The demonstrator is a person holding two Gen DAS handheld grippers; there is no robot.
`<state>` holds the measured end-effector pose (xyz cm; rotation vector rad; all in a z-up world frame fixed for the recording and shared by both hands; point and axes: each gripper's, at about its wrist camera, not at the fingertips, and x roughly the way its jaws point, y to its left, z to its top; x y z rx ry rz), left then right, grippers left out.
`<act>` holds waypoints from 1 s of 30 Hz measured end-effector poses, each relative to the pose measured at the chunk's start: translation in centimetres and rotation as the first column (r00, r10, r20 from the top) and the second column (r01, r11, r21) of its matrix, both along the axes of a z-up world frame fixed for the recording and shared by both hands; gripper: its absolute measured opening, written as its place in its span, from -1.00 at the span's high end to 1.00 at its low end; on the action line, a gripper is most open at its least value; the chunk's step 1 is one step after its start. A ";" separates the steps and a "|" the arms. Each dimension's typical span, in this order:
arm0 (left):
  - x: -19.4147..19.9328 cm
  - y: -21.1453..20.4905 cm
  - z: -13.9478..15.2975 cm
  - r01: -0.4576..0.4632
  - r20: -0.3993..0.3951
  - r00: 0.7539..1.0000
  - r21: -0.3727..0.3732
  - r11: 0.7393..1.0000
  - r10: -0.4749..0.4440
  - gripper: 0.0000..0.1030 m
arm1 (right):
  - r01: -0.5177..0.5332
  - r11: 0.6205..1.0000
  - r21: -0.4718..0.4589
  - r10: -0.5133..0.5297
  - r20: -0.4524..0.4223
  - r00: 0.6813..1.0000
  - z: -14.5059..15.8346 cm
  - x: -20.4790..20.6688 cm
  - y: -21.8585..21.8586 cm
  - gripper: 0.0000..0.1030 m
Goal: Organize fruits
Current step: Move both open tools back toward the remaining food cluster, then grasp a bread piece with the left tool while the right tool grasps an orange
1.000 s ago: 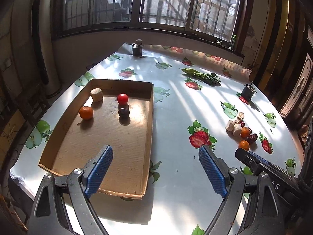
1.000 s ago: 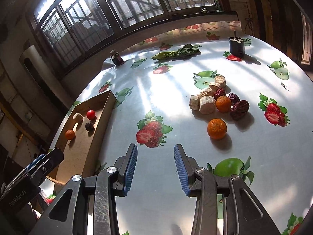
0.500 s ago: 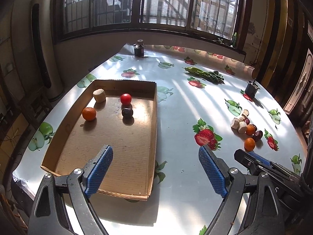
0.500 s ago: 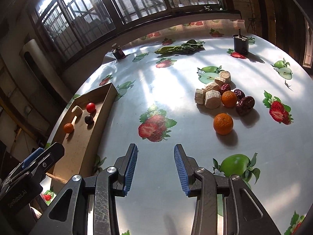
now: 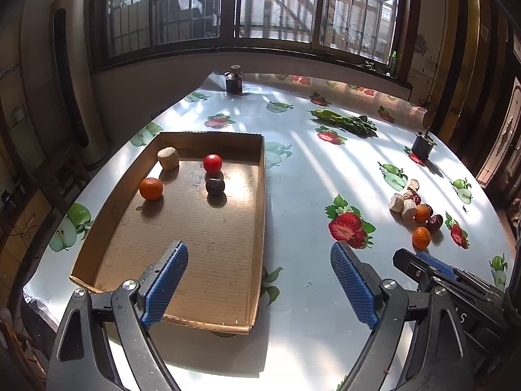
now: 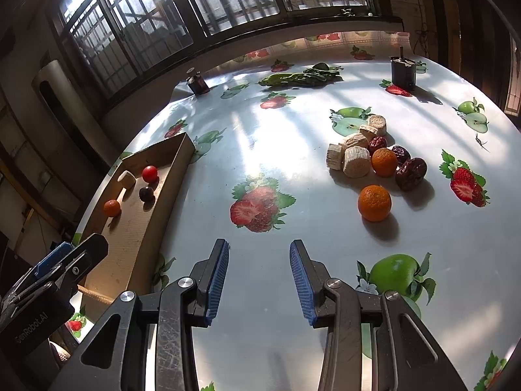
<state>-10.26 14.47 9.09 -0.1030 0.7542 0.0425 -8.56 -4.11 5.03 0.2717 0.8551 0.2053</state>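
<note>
Four things sit in the shallow corrugated cardboard tray (image 5: 260,195): one orange (image 5: 151,189), one glossy red tomato (image 5: 212,163), one dark roundish plum (image 5: 215,185) and one pale, rough cylinder chunk (image 5: 168,158). They're all up at the far end, with the tomato and the plum just beside each other and the orange off to the left.

Over on the right of the table (image 6: 260,130), which is covered in a shiny plastic cloth printed with strawberries and apples, there's the loose pile (image 6: 371,153). The count there is two oranges, about five pale fibrous cylinder chunks and about three wrinkly dark red dates. One orange (image 6: 374,202) sits a little apart on the near side; the other (image 6: 384,162) is touching the chunks and dates.

The left gripper (image 5: 259,285) hovers over the near end of the tray, its ridged blue pads spread wide and holding nothing. The right gripper (image 6: 259,285) is over bare cloth near the pile, pads parted too, only narrower, and also empty.
</note>
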 end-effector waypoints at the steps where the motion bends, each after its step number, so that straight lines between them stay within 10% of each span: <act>1: 0.0 -0.2 0.0 -0.001 0.000 1.000 0.000 1.000 0.001 -0.73 | 0.000 1.000 0.000 0.000 0.001 1.000 0.0 0.0 0.0 0.18; 13: 0.9 0.2 -0.8 0.029 -0.029 0.999 0.021 0.999 -0.028 -0.73 | 0.055 0.998 -0.005 -0.055 0.015 0.998 0.7 0.2 -3.2 0.18; 23: 4.9 -2.0 -1.0 0.137 -0.101 0.985 -0.027 0.990 -0.139 -0.73 | 0.270 0.960 -0.076 -0.270 0.013 0.963 1.5 0.3 -14.3 0.18; 30: 10.2 -8.3 -2.7 0.232 -0.186 0.949 -0.138 0.963 -0.255 -0.72 | 0.151 0.986 -0.066 -0.156 -0.077 0.985 -1.0 2.5 -13.4 0.18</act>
